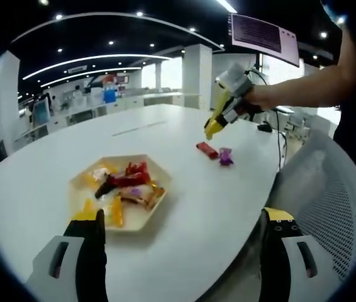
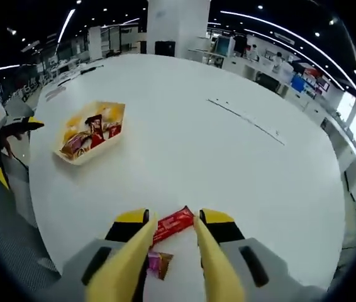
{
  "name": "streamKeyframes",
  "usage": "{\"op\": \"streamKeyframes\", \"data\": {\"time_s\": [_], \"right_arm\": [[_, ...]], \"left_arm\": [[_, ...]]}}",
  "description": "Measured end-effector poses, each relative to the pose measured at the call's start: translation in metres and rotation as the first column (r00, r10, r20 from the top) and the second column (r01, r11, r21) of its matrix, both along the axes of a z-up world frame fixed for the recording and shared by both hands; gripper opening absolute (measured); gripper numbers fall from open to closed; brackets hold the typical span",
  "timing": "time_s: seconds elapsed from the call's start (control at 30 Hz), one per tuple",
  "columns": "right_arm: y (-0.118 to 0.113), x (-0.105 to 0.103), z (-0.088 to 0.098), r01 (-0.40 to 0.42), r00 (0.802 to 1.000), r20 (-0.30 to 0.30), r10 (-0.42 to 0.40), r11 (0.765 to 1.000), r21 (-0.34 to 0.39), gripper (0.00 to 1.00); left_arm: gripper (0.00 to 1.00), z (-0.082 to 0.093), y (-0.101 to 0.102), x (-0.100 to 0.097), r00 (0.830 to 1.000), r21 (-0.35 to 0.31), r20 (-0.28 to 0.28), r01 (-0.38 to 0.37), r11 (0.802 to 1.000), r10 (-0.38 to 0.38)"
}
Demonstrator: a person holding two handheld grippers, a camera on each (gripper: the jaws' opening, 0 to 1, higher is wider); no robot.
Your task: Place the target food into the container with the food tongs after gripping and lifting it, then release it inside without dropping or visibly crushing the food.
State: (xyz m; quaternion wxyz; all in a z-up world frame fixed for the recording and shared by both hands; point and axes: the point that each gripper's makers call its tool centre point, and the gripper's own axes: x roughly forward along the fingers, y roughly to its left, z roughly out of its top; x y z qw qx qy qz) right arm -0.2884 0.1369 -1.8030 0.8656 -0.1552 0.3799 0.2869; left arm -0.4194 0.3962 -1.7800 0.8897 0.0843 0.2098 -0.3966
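The red wrapped bar (image 2: 173, 224) lies on the table (image 2: 184, 138) between the right gripper (image 2: 170, 242)'s parted jaws, long axis slanting across them; the tray (image 2: 110, 139) sits well beyond it.

One hexagonal tray (image 1: 145, 217) of wrapped sweets, one red bar (image 1: 207, 150), one purple candy (image 1: 226, 156), two claws.
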Motion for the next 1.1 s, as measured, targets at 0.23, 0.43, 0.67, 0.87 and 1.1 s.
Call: {"op": "streamKeyframes", "data": {"time_s": [0.23, 0.43, 0.67, 0.87, 1.1], "right_arm": [[-0.001, -0.005, -0.016, 0.02, 0.999, -0.05, -0.019, 0.999, 0.027, 0.31], [-0.002, -0.008, -0.024, 0.057, 0.994, -0.095, -0.052, 0.997, 0.059, 0.31], [0.0, -0.001, -0.024, 0.082, 0.991, -0.114, -0.07, 0.991, 0.105, 0.31], [0.006, 0.002, -0.023, 0.062, 0.993, -0.107, -0.051, 0.992, 0.106, 0.3], [0.003, -0.008, -0.024, 0.077, 0.995, -0.077, -0.069, 0.992, 0.1, 0.29]], "left_arm": [[0.99, 0.0, 0.0, -0.001, 1.0, 0.003, -0.001, 0.0, 1.0, 0.0], [0.99, -0.001, 0.001, 0.0, 1.0, 0.004, -0.004, -0.002, 1.0, 0.002], [0.99, -0.001, 0.0, 0.0, 1.0, 0.005, -0.007, -0.001, 1.0, 0.001], [0.99, -0.002, 0.001, 0.0, 1.0, 0.007, -0.009, -0.002, 1.0, 0.002], [0.99, -0.002, 0.001, 0.0, 1.0, 0.009, -0.01, -0.001, 1.0, 0.001]]}}
